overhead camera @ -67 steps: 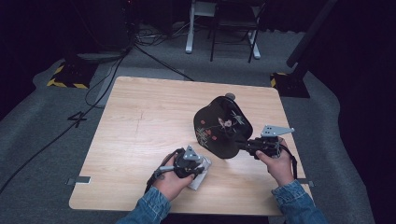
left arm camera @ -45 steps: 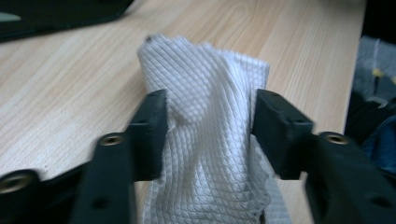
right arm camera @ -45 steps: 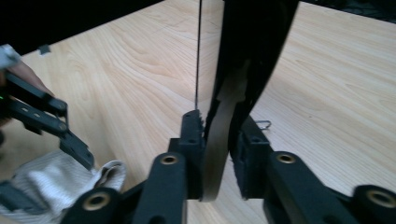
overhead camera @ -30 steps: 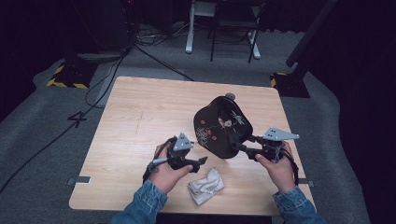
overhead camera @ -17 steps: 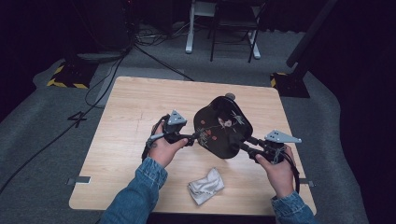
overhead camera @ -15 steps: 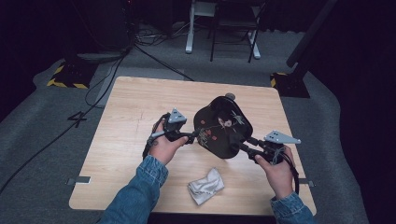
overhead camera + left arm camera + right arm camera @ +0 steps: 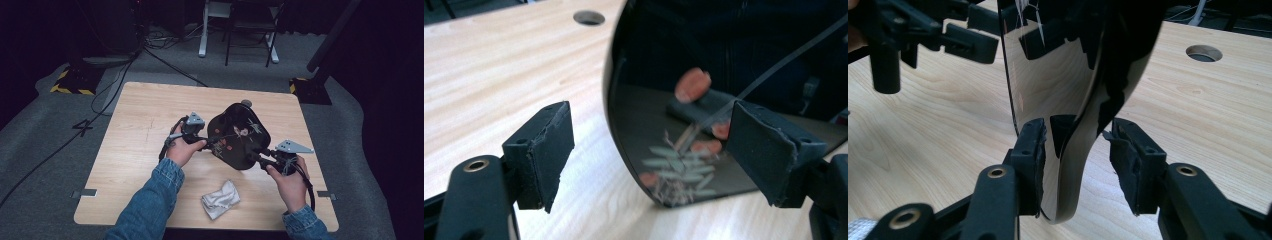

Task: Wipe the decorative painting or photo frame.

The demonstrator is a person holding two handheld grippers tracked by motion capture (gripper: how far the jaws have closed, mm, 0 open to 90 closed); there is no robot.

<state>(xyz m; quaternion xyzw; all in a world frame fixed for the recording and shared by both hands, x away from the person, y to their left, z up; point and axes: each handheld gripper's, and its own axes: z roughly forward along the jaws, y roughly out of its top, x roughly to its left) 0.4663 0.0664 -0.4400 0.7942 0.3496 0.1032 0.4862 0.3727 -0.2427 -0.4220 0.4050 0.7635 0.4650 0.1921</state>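
- A pale wooden table [image 7: 135,125] is standing on grey carpet in a dark room.
- We are tilting a glossy black plate [image 7: 239,135] with a leaf pattern up on edge near the table's middle.
- Our left gripper [image 7: 200,141] is spreading its jaws wide, the plate's rim between them, untouched.
- Our right gripper [image 7: 1075,150] is closing; one pad is touching the rim, the other standing off.
- A crumpled white cloth [image 7: 220,199] is lying near the front edge.

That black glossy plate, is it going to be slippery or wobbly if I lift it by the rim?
Probably slippery: the plate is mirror-glossy, reflecting the table. Likely stiff, as it stands on edge without sagging. It may tip, since the right gripper has only its low rim between its jaws.
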